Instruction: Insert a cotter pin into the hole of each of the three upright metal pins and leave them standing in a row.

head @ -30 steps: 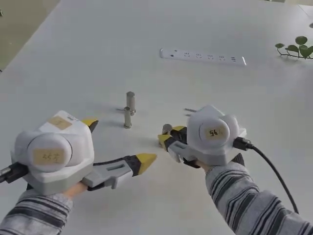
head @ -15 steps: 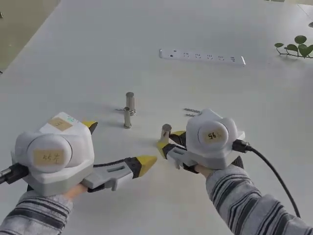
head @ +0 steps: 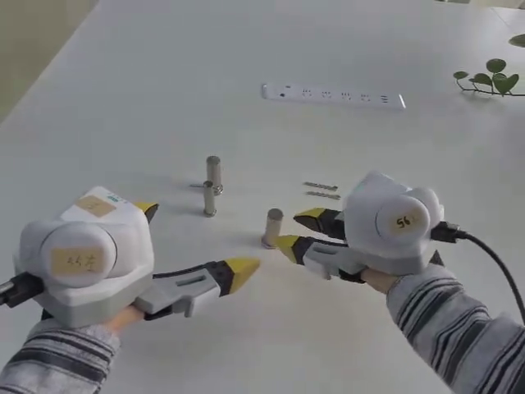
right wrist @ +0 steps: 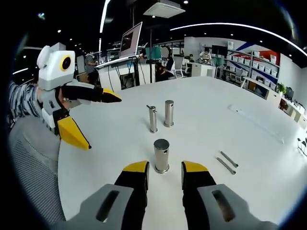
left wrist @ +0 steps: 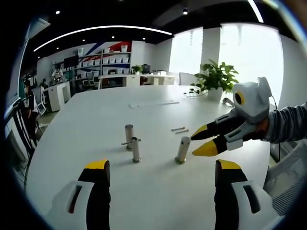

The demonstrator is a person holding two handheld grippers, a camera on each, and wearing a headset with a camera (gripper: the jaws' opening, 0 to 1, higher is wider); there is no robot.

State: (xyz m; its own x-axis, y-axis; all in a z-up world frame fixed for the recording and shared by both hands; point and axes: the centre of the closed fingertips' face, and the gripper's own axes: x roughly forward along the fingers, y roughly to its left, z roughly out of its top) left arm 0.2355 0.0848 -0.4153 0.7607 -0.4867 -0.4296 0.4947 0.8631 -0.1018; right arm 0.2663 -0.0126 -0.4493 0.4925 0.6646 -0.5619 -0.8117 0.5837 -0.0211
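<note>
Drawn back rightward since the earlier frame, the right gripper is now clear of the third metal pin, left upright near the middle of the table. The left gripper is held spread wide, empty. Past it, the rear pin and thin pin are stood, the thin one seemingly cottered. The right claw is slightly parted, empty. Loose cotter pins lie beyond, toward the far edge; one is judged to be fetched next, by a fine pinch.

Open table all round; one pin just ahead of right gripper, two pins and cotter pins beyond.
</note>
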